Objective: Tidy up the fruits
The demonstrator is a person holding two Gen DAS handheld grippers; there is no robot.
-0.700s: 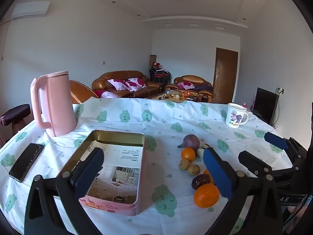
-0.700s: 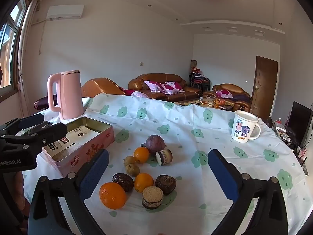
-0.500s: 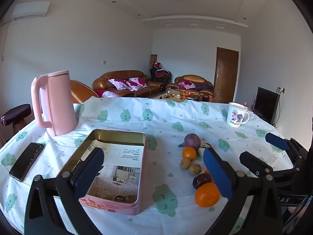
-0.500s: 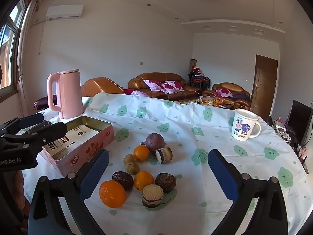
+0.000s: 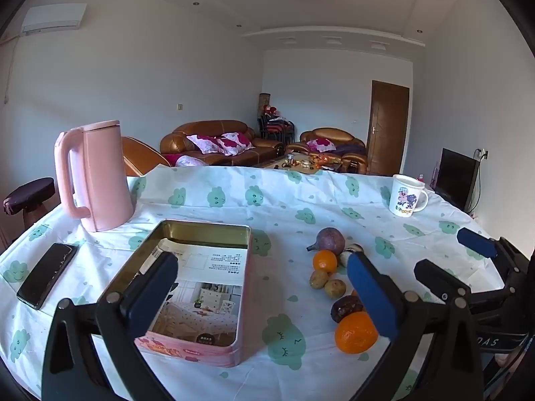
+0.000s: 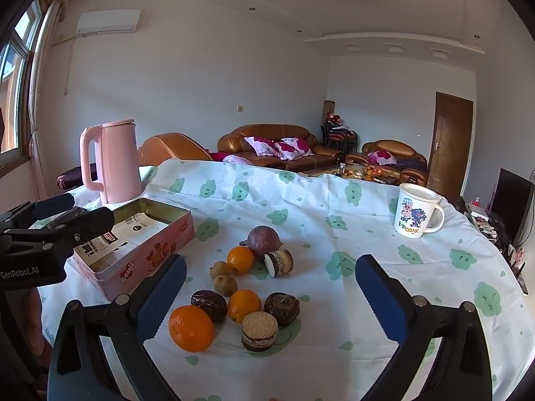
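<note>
1. Your fruits lie loose on the tablecloth, right of the pink tin (image 6: 147, 250), which stands open at nine o'clock of them.
2. The big orange (image 6: 191, 328) sits nearest you; two smaller oranges (image 6: 244, 305) (image 6: 240, 260) lie at twelve o'clock of it.
3. The purple fruit (image 6: 262, 240) is farthest, touching one small orange.
4. Two small brownish fruits (image 6: 224, 284) touch each other mid-cluster.

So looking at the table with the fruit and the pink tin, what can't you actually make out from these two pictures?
- Left wrist view: the left tongs' right finger covers part of the fruit pile, so the fruit cannot be counted there.
- Both views: the paper sheet hides the pink tin's floor; its print is too small to read.
- Right wrist view: the mug's inside is not visible.
- Phone screen: dark, nothing legible.
</note>
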